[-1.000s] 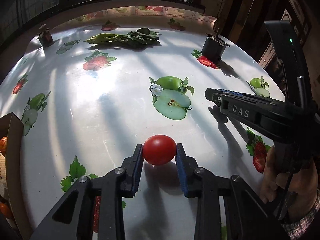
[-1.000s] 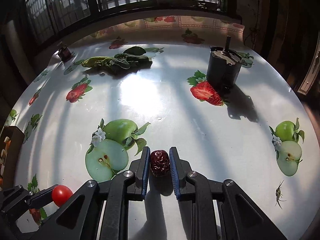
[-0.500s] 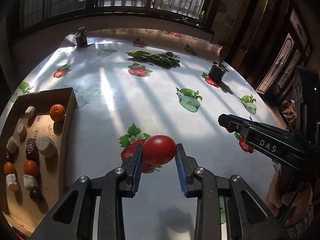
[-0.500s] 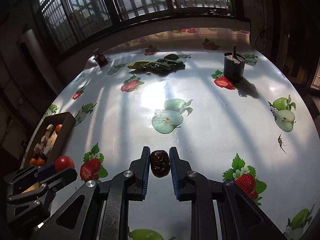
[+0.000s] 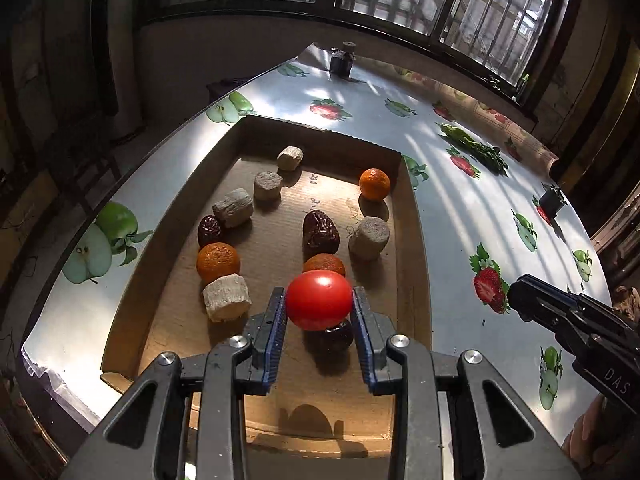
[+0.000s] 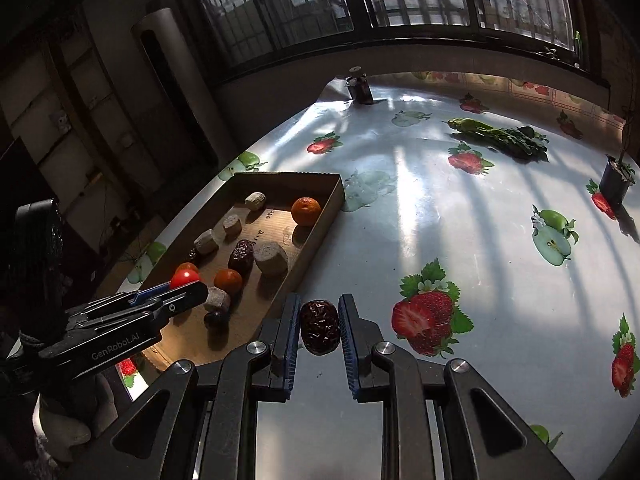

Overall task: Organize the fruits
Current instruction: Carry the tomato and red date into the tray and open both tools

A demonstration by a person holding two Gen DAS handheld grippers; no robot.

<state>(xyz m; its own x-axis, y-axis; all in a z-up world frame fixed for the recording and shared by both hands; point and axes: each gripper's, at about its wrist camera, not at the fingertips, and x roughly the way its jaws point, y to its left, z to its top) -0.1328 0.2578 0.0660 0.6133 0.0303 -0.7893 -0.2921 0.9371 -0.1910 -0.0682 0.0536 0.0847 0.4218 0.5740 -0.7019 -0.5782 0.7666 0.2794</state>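
Our left gripper [image 5: 319,307] pinched a round glossy red tomato [image 5: 319,300] between its blue pads, hanging directly over the near half of the shallow brown cardboard tray [image 5: 412,248] — release was straight down. Our right gripper [image 6: 319,334] clamped a wrinkled dark-red date [image 6: 319,332], long axis along the fingers, over the fruit-printed tablecloth [image 6: 460,220] just right of the tray's wall — so the left hand was nearer.

My left gripper [image 5: 319,312] and right gripper [image 6: 319,330] look alike: black angular frames, silver round screws at the pivots, blue ribbed pads [image 5: 277,320] lining the fingers. White lettering reads "GenRobot.AI" on the left one's side, "DAS" on the right's.
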